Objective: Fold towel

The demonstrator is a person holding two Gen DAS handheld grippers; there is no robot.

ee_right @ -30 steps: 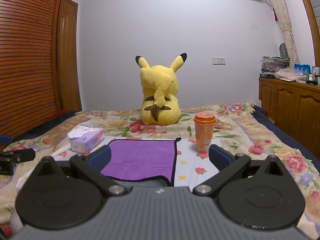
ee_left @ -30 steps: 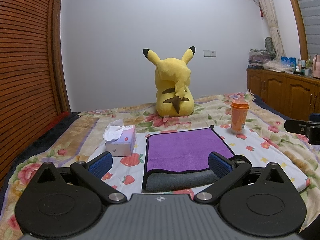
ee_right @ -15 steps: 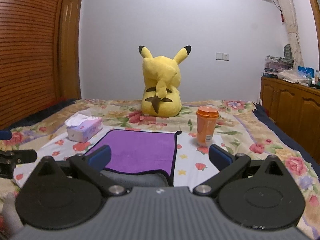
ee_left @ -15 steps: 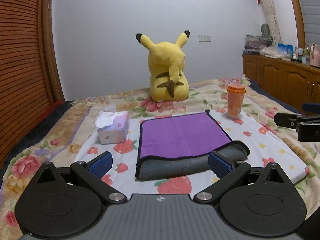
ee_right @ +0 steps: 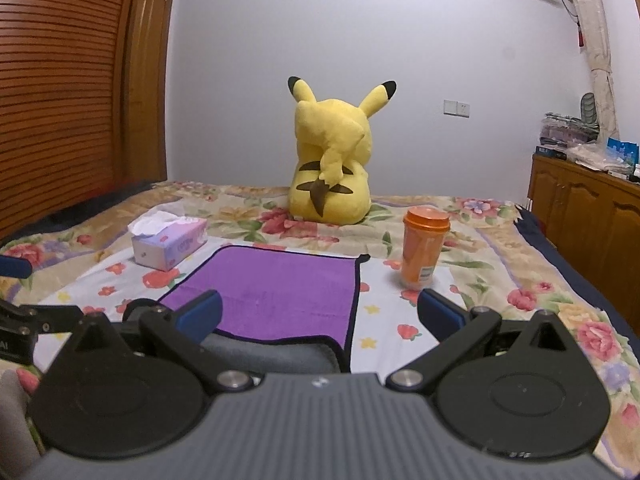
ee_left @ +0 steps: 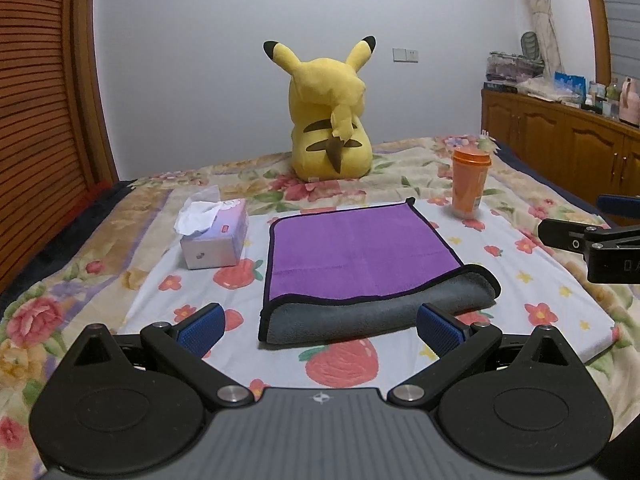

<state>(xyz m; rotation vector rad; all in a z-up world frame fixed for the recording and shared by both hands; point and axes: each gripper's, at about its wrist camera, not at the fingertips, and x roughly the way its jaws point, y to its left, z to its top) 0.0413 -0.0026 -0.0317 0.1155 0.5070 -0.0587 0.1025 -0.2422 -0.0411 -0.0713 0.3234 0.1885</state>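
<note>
**Hovering over a folded towel on the bed**

Looking along the left gripper (ee_left: pixel 320 326), its blue-padded jaws stand spread wide and empty, just short of the folded purple-and-grey microfibre towel (ee_left: pixel 360 256), which lies on the floral bedsheet (ee_left: pixel 120 288) between a pale tissue box (ee_left: pixel 214 236) and an orange lidded cup (ee_left: pixel 469 182). From the right wrist, the right gripper (ee_right: pixel 320 314) is likewise spread and holds nothing; the towel (ee_right: pixel 280 292) sits below it, a yellow plush toy (ee_right: pixel 332 156) beyond
</note>
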